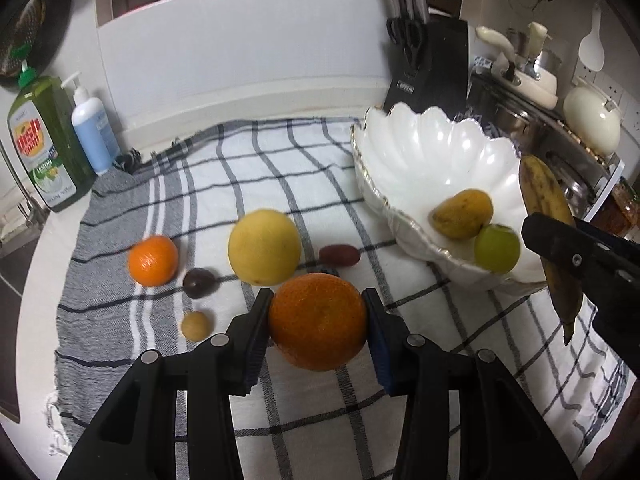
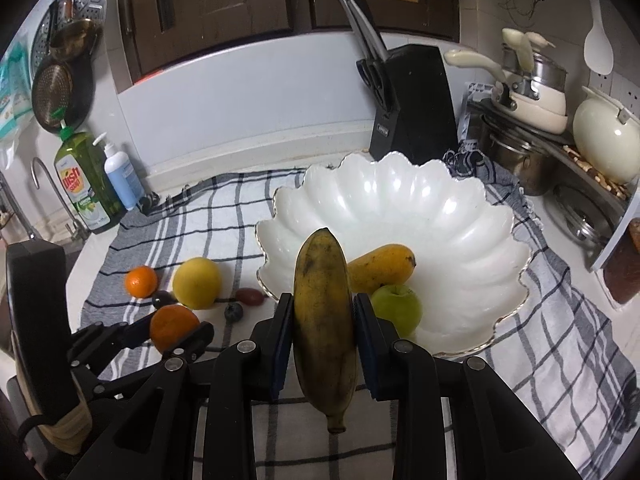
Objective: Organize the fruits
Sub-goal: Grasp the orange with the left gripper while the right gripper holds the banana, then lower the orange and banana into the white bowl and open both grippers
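My left gripper (image 1: 318, 312) is shut on a large orange (image 1: 318, 322) above the checked cloth; it also shows in the right wrist view (image 2: 174, 328). My right gripper (image 2: 323, 320) is shut on a spotted banana (image 2: 324, 320), held upright before the white scalloped bowl (image 2: 460, 216); the banana also shows in the left wrist view (image 1: 550, 220). In the bowl lie a mango (image 2: 382, 266) and a green apple (image 2: 398, 306). On the cloth lie a yellow citrus (image 1: 264, 246), a small orange (image 1: 153, 260), a dark plum (image 1: 199, 283), a reddish fruit (image 1: 339, 255) and a small tan fruit (image 1: 195, 325).
A checked cloth (image 1: 240, 160) covers the counter. A green dish soap bottle (image 1: 46, 148) and a pump bottle (image 1: 91, 132) stand at the back left. A black knife block (image 2: 412, 108) stands behind the bowl. Pots and a cream kettle (image 2: 608, 140) crowd the right. A blueberry-like fruit (image 2: 233, 312) lies on the cloth.
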`<action>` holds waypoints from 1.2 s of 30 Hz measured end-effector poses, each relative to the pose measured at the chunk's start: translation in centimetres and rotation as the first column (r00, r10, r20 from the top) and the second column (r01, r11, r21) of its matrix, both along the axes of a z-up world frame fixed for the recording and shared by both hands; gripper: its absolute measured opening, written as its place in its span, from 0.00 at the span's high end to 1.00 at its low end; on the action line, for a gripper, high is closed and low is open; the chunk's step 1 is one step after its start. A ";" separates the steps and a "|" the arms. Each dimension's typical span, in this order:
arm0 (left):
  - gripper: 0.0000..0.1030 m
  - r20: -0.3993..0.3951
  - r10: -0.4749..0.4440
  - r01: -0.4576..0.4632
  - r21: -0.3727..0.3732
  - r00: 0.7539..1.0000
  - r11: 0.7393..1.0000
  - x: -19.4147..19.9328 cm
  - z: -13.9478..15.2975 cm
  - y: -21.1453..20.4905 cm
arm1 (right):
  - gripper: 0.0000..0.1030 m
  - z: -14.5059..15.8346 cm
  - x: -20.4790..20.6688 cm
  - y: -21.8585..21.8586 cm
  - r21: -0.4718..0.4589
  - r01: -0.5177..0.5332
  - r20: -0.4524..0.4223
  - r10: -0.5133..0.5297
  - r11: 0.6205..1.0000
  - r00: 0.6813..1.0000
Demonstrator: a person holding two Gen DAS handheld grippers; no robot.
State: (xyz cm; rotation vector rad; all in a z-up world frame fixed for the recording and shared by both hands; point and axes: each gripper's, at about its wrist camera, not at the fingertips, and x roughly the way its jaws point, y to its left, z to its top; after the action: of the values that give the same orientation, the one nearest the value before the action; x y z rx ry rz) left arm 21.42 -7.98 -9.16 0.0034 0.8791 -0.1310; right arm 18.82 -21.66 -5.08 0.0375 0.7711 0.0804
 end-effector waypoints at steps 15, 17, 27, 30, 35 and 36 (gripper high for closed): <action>0.57 0.104 -0.059 0.058 0.014 0.993 0.998 -0.2 5.6 -2.2 | 0.70 4.2 -1.0 -2.7 0.003 0.050 0.072 -0.050 0.999 0.996; 0.57 0.116 -0.069 0.068 0.017 0.991 0.998 -0.1 6.3 -2.6 | 0.70 4.6 -1.0 -3.1 0.005 0.057 0.077 -0.057 0.998 0.995; 0.57 0.162 -0.115 0.113 0.023 0.980 0.993 1.9 8.9 -4.5 | 0.70 5.9 0.2 -5.3 0.004 0.098 0.097 -0.098 0.995 0.990; 0.57 0.171 -0.129 0.125 0.031 0.977 0.992 2.8 9.3 -5.3 | 0.70 5.9 1.0 -6.1 0.009 0.118 0.094 -0.119 0.993 0.988; 0.57 0.174 -0.151 0.146 0.039 0.973 0.988 4.7 9.5 -6.4 | 0.70 5.3 2.6 -7.5 0.015 0.149 0.080 -0.150 0.989 0.986; 0.57 0.169 -0.156 0.152 0.039 0.973 0.988 5.2 9.4 -6.6 | 0.70 5.1 3.1 -7.9 0.013 0.159 0.075 -0.159 0.987 0.984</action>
State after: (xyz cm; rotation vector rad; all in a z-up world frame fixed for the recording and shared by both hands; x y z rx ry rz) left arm 26.58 -14.60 0.24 0.1059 0.7072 -0.2608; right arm 21.88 -29.54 0.02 0.1018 0.6892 -0.0671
